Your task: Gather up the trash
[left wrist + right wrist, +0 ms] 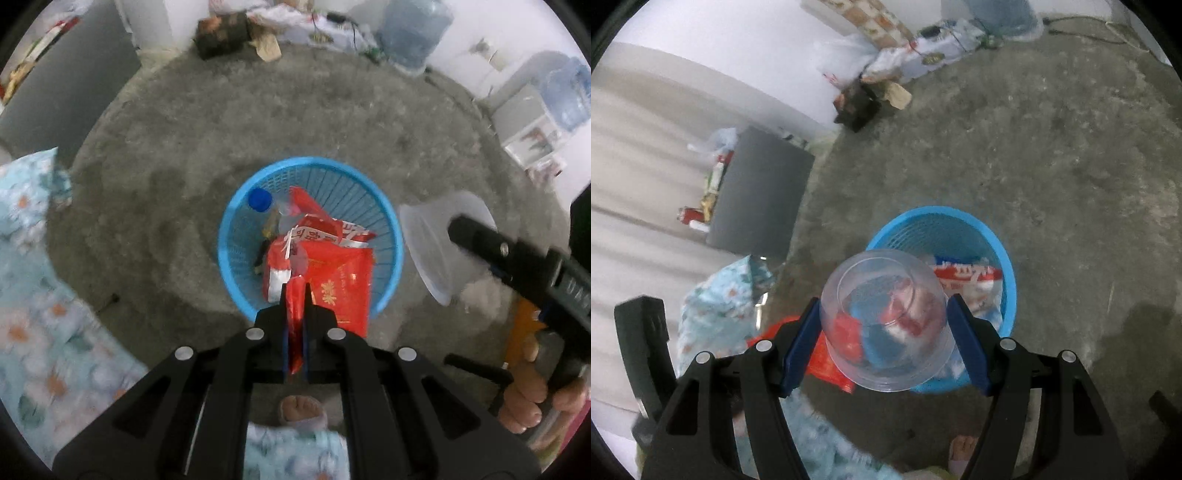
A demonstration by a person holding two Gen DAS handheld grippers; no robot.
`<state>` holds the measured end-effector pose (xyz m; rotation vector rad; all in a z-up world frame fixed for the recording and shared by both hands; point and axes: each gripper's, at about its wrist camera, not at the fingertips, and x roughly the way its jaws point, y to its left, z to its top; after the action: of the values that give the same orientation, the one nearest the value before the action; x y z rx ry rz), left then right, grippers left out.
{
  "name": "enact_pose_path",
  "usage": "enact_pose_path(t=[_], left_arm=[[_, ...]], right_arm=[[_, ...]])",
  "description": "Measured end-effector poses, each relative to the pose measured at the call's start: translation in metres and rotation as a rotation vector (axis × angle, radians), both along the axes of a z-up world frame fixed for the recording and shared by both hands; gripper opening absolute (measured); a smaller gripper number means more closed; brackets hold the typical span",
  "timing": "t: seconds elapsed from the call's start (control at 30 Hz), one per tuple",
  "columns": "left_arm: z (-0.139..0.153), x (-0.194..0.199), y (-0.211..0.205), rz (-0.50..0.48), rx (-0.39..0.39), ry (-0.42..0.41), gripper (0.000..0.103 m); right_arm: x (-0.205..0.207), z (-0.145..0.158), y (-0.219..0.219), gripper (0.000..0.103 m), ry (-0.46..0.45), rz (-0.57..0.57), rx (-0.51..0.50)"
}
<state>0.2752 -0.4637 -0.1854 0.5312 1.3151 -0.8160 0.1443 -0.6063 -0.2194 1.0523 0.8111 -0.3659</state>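
Red snack wrapper (pixel 295 317) pinched in left tool (pixel 295 295), hanging directly over blue basket (pixel 236 221) on concrete floor (pixel 184 147). Clear plastic cup (pixel 884 319) clamped in right tool (pixel 884 332), beside basket's near rim, further off.

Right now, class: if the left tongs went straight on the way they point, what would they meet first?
Probably the trash piled in the blue basket. The left tongs, shut on a red wrapper, point down into it, though depth is unclear.
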Motion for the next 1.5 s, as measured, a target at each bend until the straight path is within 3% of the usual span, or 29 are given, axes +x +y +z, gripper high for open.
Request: enact_pose_path(t=[0.03,0.07,0.1,0.13,0.27,0.47,0.73,0.87,1.03,1.3,1.4,1.5], left_arm=[[-0.012,0.002,-0.009,-0.004,0.009,0.012,0.011],[-0.020,0.003,-0.013,-0.006,0.021,0.027,0.032],[-0.029,0.005,-0.019,-0.006,0.040,0.043,0.044],[-0.035,0.007,-0.022,-0.007,0.051,0.050,0.056],[-0.044,0.009,-0.025,0.004,0.080,0.049,0.057],[-0.002,0.001,-0.009,-0.025,0.027,-0.022,0.063],[0.103,-0.026,0.047,-0.021,-0.146,-0.111,0.068],[0.171,-0.058,0.104,-0.024,-0.297,-0.176,0.078],[0.227,-0.105,0.182,-0.019,-0.418,-0.252,0.085],[0.279,-0.168,0.316,0.290,-0.586,-0.367,0.093],[0.285,-0.189,0.353,0.414,-0.584,-0.436,0.094],[0.288,-0.201,0.382,0.514,-0.549,-0.507,0.094]], right_arm=[[0.010,-0.011,-0.007,0.068,0.011,0.000,0.015],[0.019,-0.021,-0.013,0.072,0.025,0.006,0.032],[0.028,-0.031,-0.017,0.083,0.041,0.022,0.053],[0.038,-0.049,-0.021,0.084,0.074,0.036,0.084],[0.034,-0.078,-0.022,0.084,0.180,0.009,0.105],[0.008,-0.062,-0.016,0.084,0.122,0.001,0.071],[-0.040,0.006,0.017,0.084,0.031,-0.017,-0.031],[-0.068,0.054,0.062,0.084,-0.025,0.030,-0.130],[-0.095,0.119,0.126,0.084,-0.105,0.122,-0.257],[-0.113,0.223,0.230,0.091,-0.220,0.313,-0.512],[-0.120,0.250,0.269,0.095,-0.269,0.369,-0.616],[-0.124,0.262,0.296,0.096,-0.256,0.409,-0.683]])
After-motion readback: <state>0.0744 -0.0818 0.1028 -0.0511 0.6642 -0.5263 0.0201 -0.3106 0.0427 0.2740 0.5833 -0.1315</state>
